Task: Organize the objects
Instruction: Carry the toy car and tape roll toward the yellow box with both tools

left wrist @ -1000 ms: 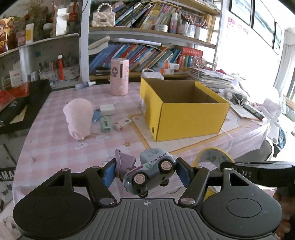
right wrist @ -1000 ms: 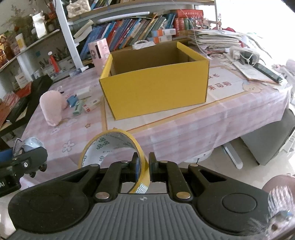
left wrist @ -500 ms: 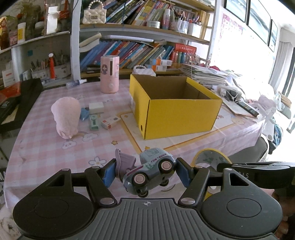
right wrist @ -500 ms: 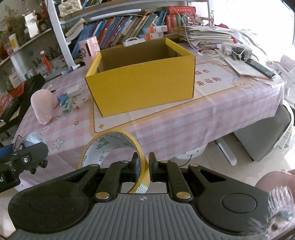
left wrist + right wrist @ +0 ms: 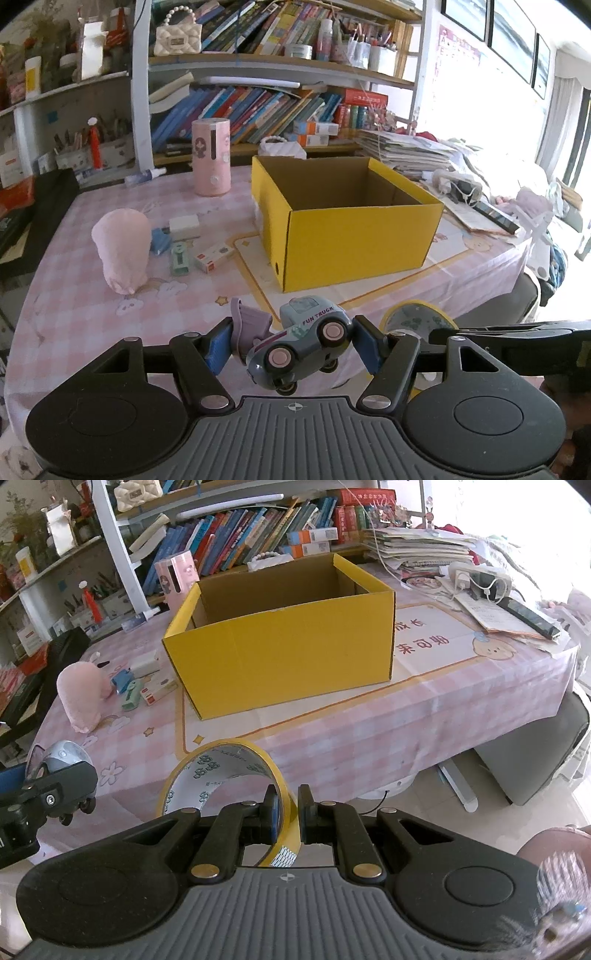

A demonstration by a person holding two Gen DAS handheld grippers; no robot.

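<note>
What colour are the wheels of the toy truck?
Pink, on the grey-blue toy truck; the left wrist view shows them best.

Both wrist cams look fwd/down from table's near edge (close); share yellow box [image 5: 354, 236] [image 5: 280, 653].

Left tongs [image 5: 293, 341]: black linkage arms, blue pads [image 5: 218, 347] on fingertips, brass-coloured pivot screws, two round black discs flanking ribbed grey centre plate with small crosshair mark.

Right tongs [image 5: 287, 814]: same build, black arms, blue pad on inner finger face, brass screws at pivots, ribbed grey plate, crosshair mark, round discs either side.

From right wrist view, left tongs seen side-on: black body, silver screw head.
</note>
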